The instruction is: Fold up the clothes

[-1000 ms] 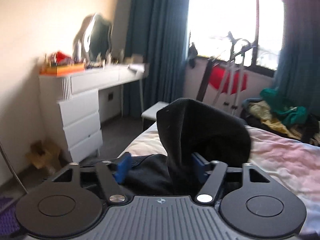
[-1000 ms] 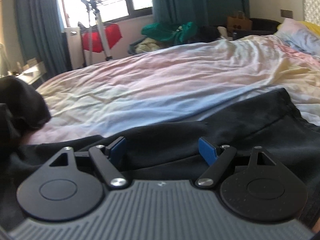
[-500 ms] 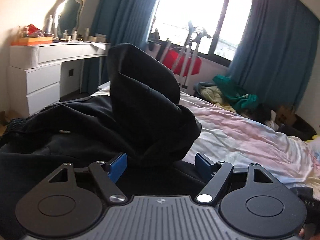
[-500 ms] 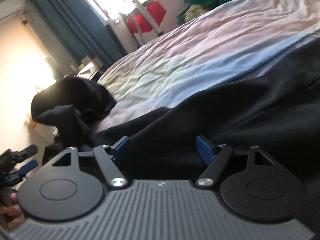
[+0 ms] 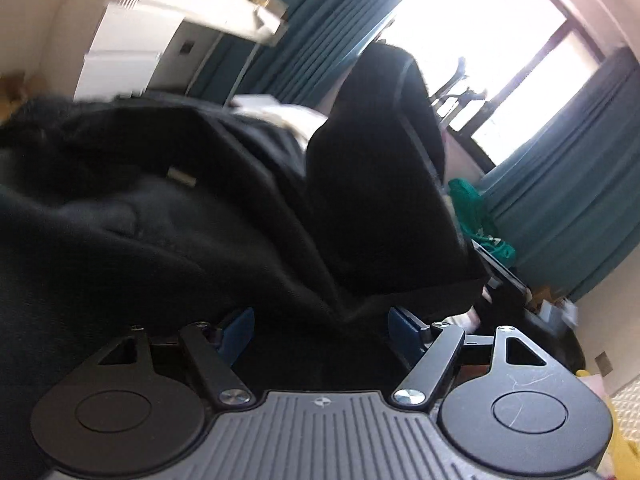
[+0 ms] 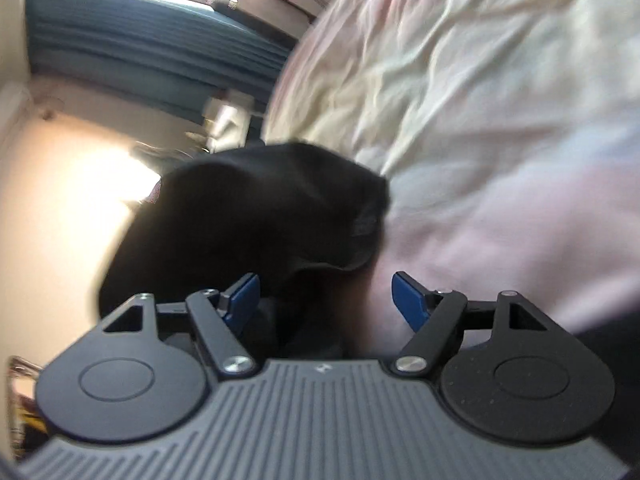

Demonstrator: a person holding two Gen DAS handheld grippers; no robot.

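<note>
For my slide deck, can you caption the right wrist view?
Open right gripper tilted over a bunched black garment on a rumpled pastel bedsheet.

I see blown-out window point(image 5: 472, 36) glare upper right; black garment point(image 5: 160, 220) underexposed, detail lost; motion blur, fisheye-bent edges both views.
</note>
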